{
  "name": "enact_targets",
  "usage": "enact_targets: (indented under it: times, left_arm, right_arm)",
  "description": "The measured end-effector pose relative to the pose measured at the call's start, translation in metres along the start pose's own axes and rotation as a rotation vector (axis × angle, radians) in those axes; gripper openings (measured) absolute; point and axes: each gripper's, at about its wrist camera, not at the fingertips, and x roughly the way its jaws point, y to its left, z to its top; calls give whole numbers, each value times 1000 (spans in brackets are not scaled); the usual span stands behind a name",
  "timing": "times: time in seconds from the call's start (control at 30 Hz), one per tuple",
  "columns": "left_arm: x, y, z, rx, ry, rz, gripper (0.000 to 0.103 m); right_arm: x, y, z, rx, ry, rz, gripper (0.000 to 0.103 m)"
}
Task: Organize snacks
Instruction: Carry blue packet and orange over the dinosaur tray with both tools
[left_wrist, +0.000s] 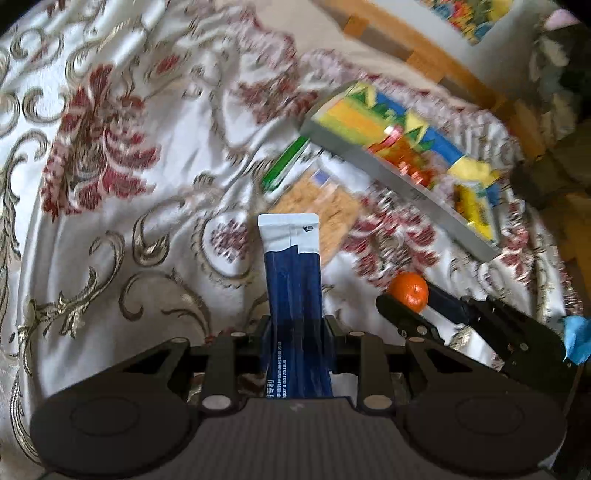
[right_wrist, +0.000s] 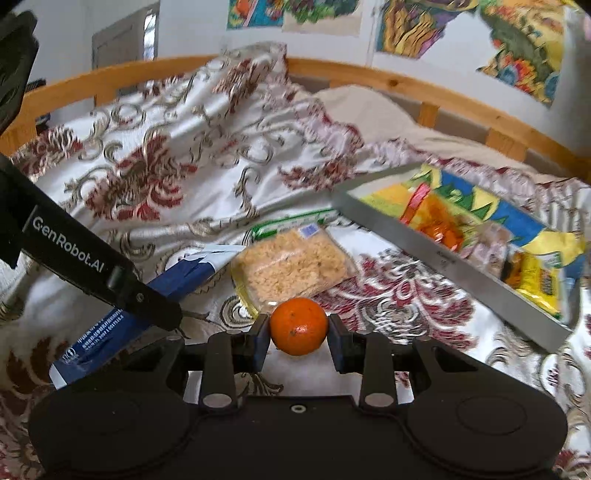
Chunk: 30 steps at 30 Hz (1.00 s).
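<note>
Over a bed's floral satin bedspread (right_wrist: 155, 173), the left gripper (left_wrist: 297, 328) clamps a navy sachet (left_wrist: 293, 280), the right gripper (right_wrist: 298, 334) a round orange mandarin (right_wrist: 298, 326), the grey-rimmed snack tray (right_wrist: 436, 254) lying ahead-right.

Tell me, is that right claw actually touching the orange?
Touching. In the right wrist view both pads of the right gripper press against the sides of the mandarin orange.

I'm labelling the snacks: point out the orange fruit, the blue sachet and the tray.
orange fruit (right_wrist: 298, 326): right wrist view, front skin.
blue sachet (left_wrist: 295, 280): left wrist view, dark blue body.
tray (right_wrist: 443, 258): right wrist view, near grey wall.
</note>
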Motion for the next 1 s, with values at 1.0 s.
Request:
enact_targets:
  times: [1.0]
  left_arm:
    - [11, -105, 98, 105, -480, -122, 32]
  right_arm:
    - [-23, -106, 50, 62, -362, -149, 36]
